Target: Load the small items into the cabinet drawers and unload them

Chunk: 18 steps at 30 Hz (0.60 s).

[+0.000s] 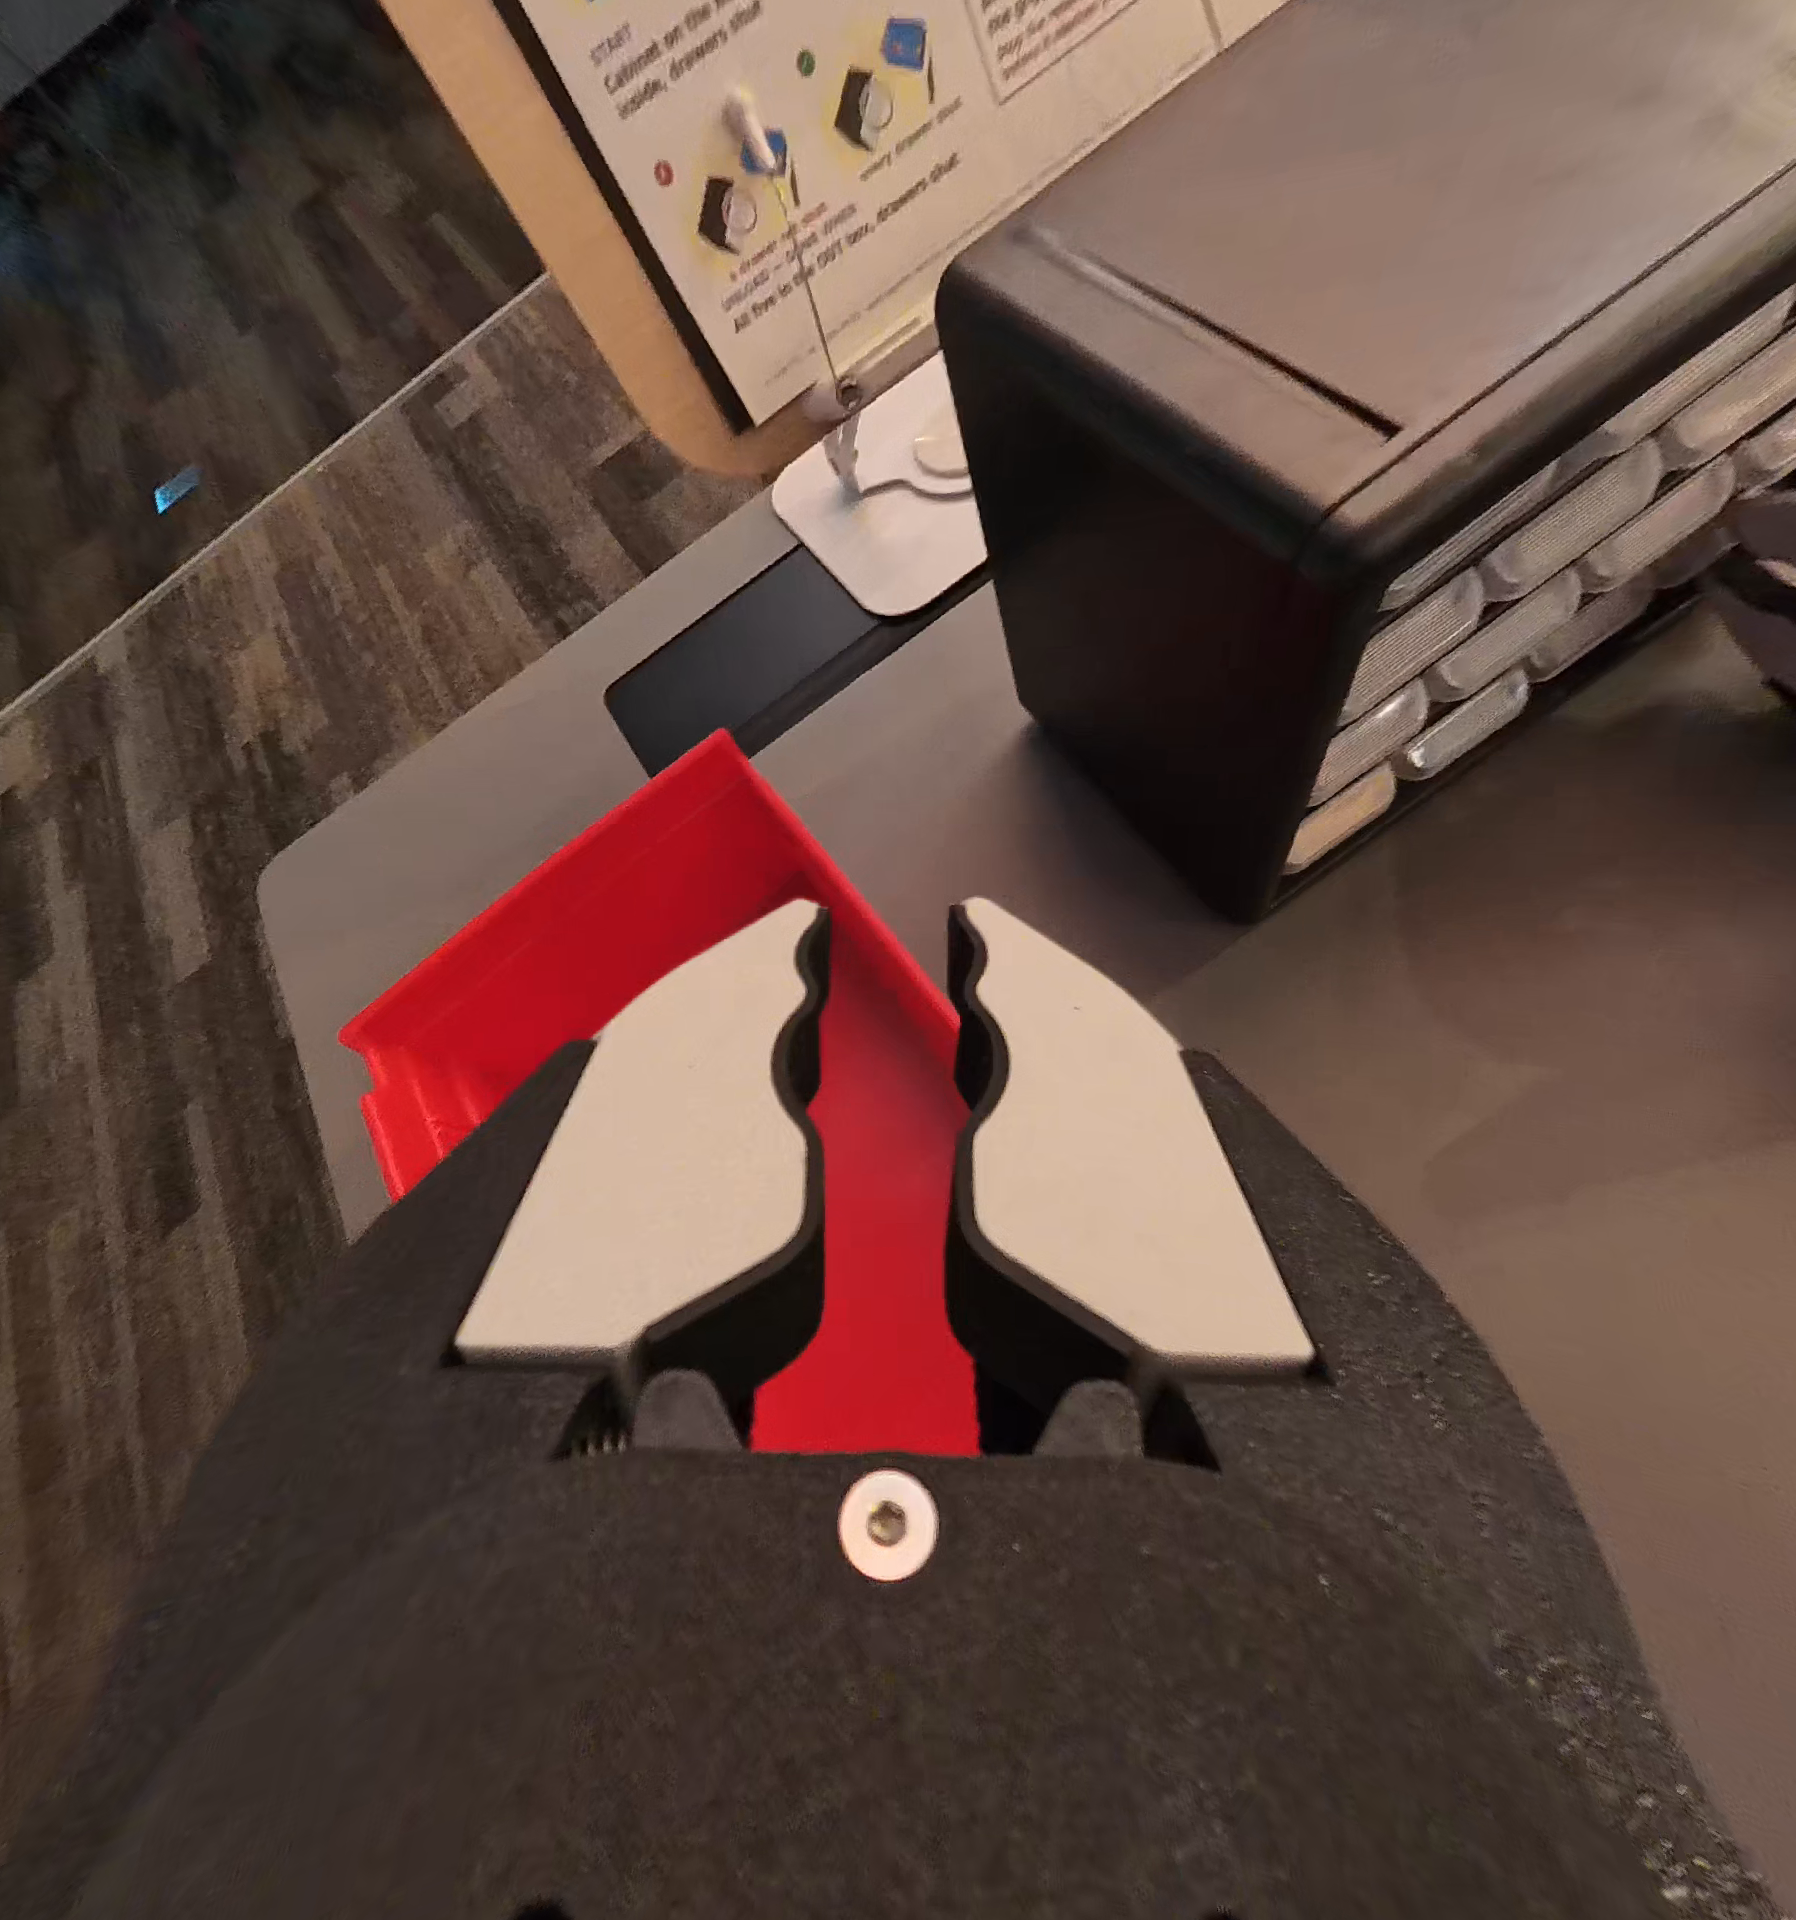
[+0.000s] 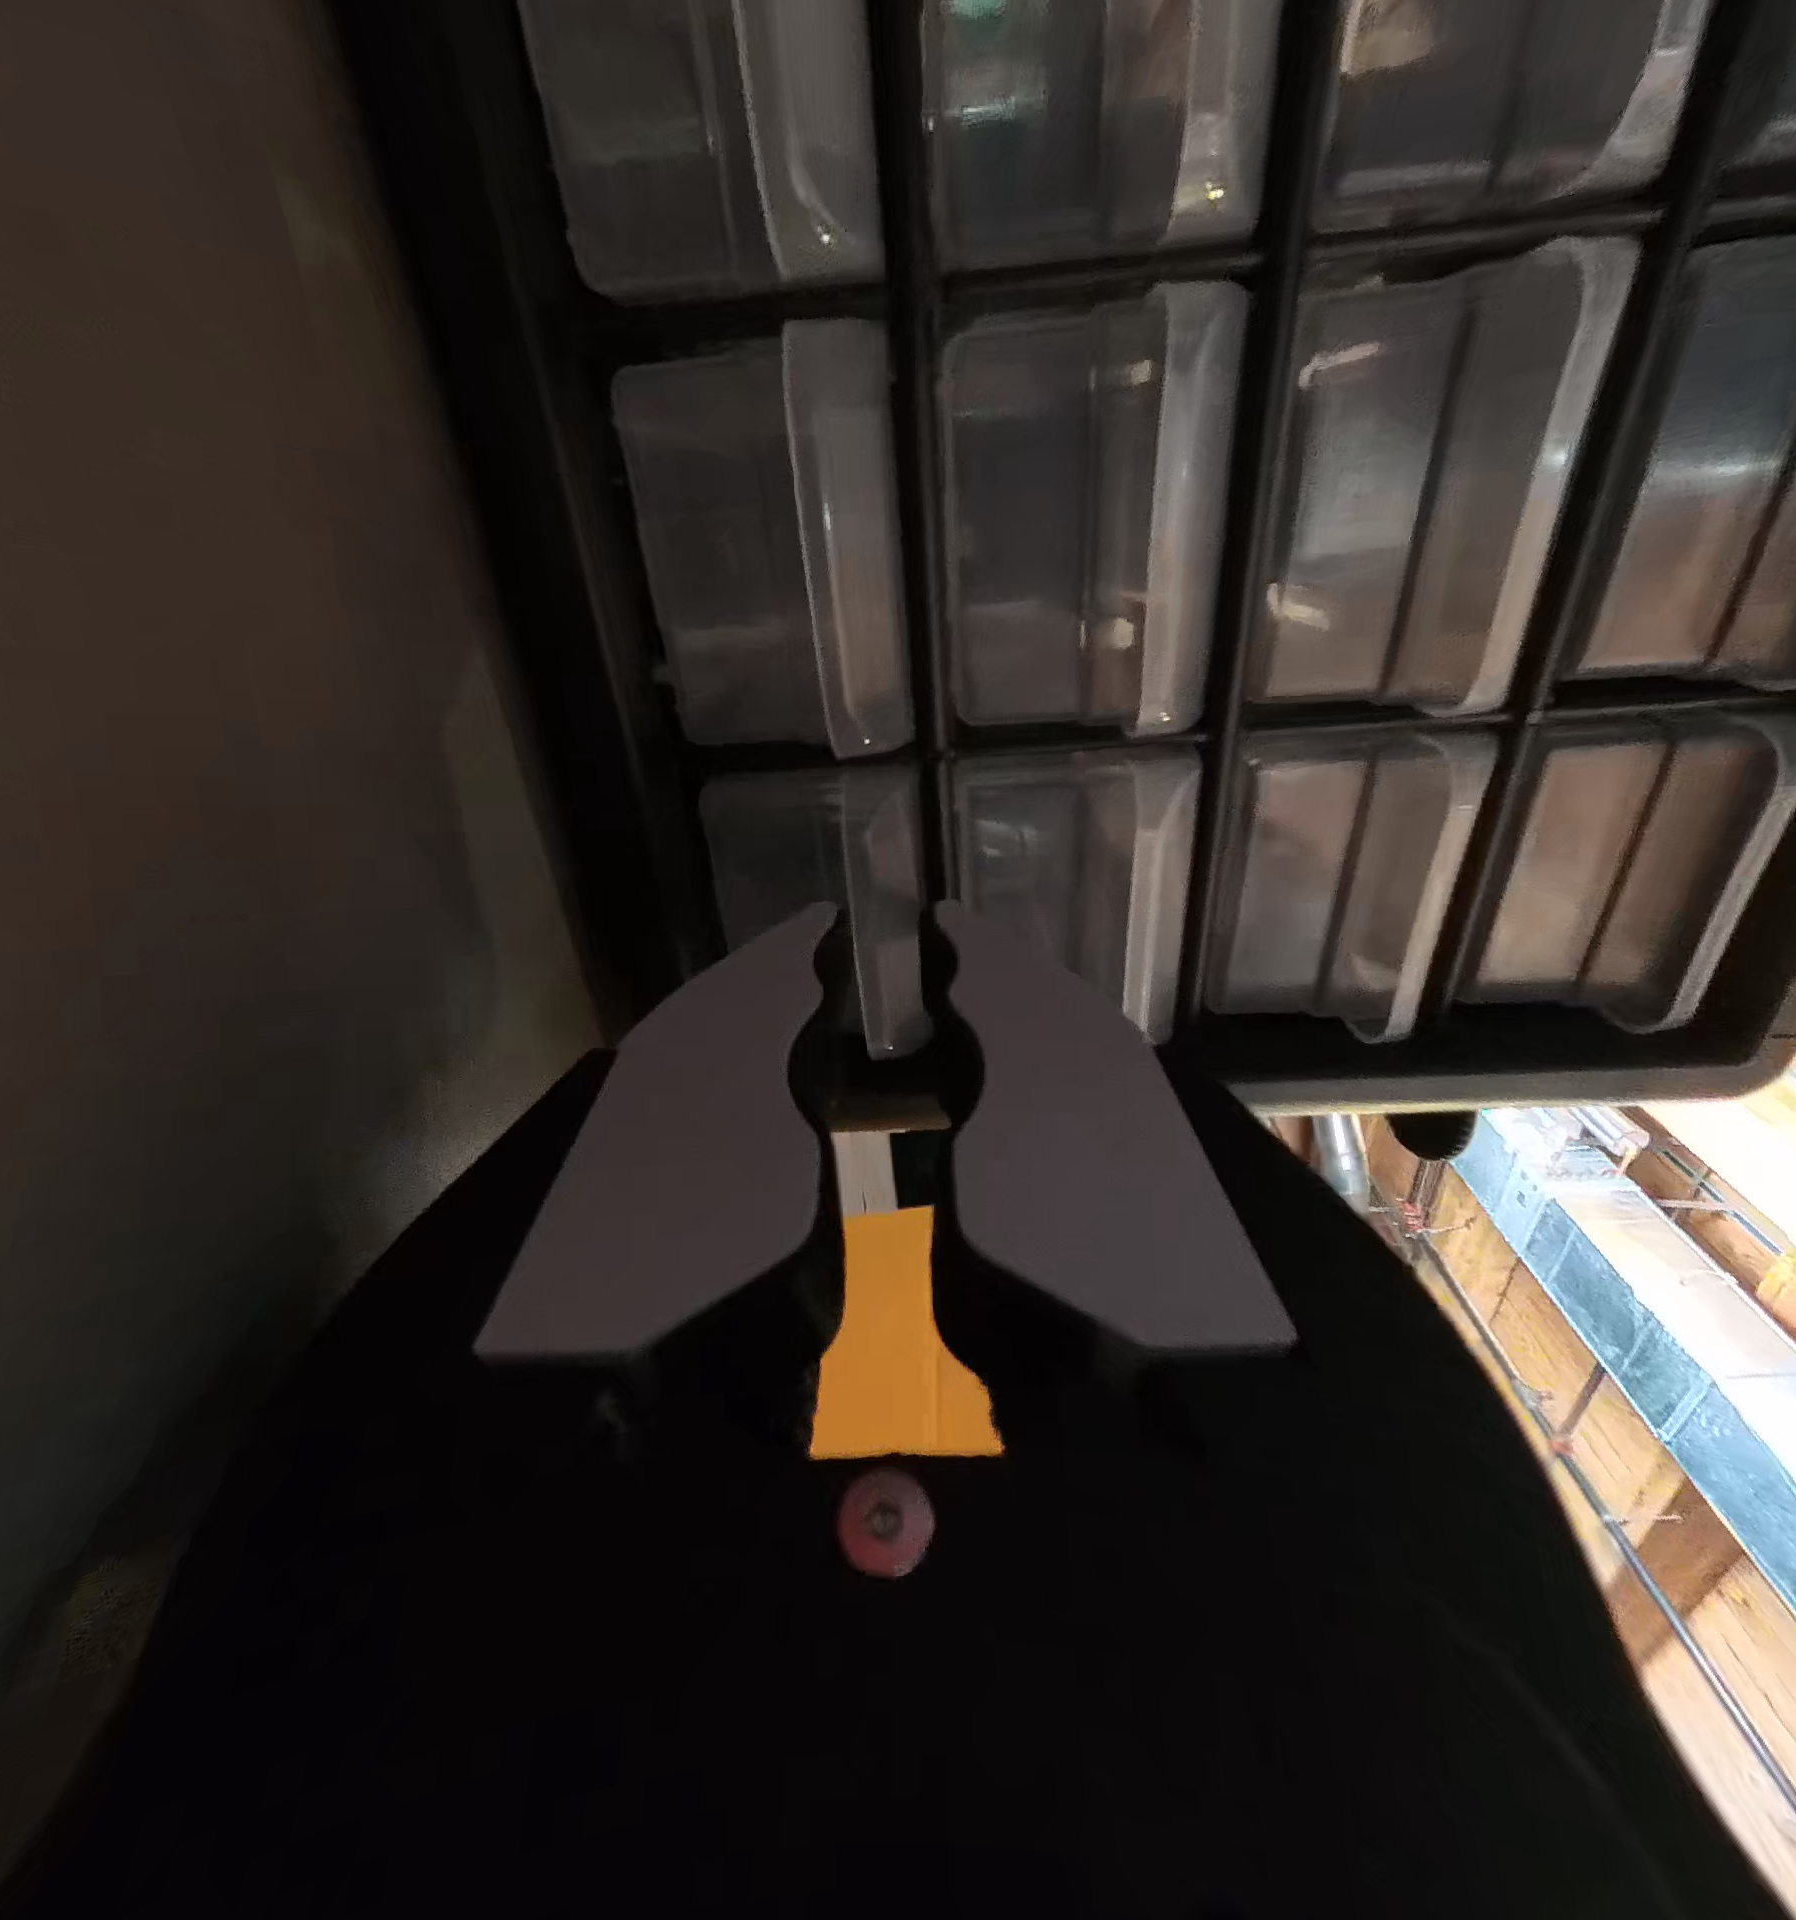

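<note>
Left hand-held gripper (image 1: 889,914) empty, jaws apart, over red tray (image 1: 603,935) on worktop (image 1: 1393,1143) — black cabinet (image 1: 1164,644) near. Right hand-held gripper (image 2: 886,920) pinching clear drawer handle (image 2: 889,977) — corner drawer.

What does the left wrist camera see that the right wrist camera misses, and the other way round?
Only the left wrist view shows the red bin on the grey table, the instruction board behind it, the carpeted floor, and the left gripper, open above the bin with nothing between its fingers.

Only the right wrist view shows the clear drawer fronts close up, the right gripper with its fingers on either side of one drawer's handle, and an orange patch lower in the gap.

Both show the black drawer cabinet.
</note>
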Available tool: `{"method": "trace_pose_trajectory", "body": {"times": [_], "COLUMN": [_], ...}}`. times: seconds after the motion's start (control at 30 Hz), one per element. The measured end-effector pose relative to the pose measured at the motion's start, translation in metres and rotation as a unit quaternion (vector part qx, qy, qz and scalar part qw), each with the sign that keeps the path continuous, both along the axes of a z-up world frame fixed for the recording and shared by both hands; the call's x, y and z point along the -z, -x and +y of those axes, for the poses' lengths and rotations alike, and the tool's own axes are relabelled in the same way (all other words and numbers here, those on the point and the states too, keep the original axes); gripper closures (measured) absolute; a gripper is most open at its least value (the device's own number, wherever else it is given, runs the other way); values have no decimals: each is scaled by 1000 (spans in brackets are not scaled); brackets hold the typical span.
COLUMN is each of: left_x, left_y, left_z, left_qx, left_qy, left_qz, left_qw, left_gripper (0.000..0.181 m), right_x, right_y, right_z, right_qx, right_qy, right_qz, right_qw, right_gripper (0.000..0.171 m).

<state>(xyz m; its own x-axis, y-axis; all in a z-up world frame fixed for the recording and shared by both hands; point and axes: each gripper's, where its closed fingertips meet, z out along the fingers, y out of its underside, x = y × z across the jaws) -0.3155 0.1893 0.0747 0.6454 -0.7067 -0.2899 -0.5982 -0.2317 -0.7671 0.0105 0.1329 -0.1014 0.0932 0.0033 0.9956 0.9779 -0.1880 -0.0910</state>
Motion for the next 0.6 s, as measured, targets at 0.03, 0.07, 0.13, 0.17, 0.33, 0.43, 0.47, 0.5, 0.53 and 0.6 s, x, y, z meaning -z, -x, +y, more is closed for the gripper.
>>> {"method": "trace_pose_trajectory", "body": {"times": [0.03, 0.07, 0.13, 0.17, 0.33, 0.43, 0.47, 0.5, 0.53, 0.6], "left_x": [3, 6, 10, 11, 15, 21, 24, 29, 35, 50], "left_y": [0, -1, -3, -5, 3, 16, 21, 26, 31, 42], "left_z": [2, 3, 4, 4, 10, 18, 22, 25, 28, 35], "left_qx": [-2, -3, -2, 1, -18, -45, -54, -62, -70, -87], "left_qy": [2, 3, 5, 6, 8, 13, 19, 26, 38, 69], "left_qz": [9, 17, 24, 26, 39, 51, 56, 61, 66, 80], "left_qw": [1000, 1000, 1000, 1000, 999, 998, 997, 996, 995, 991], "left_gripper": [160, 160, 160, 160, 160, 160, 160, 160, 160, 160], "right_x": [0, 0, 0, 0, 0, 0, 0, -1, -1, -1], "right_y": [0, 0, 1, 4, 10, 12, 13, 14, 15, 16], "right_z": [-1, -2, -8, -12, -34, -46, -50, -54, -57, -63], "right_qx": [0, 1, 1, -1, -3, -3, -3, -3, -3, -3], "right_qy": [-1, -1, -1, 0, 3, 2, 2, 2, 2, 2], "right_qz": [1, -3, -11, -13, -15, -15, -15, -15, -16, -14], "right_qw": [1000, 1000, 1000, 1000, 1000, 1000, 1000, 1000, 1000, 1000], "right_gripper": [159, 159, 159, 159, 159, 159, 159, 159, 159, 159]}}
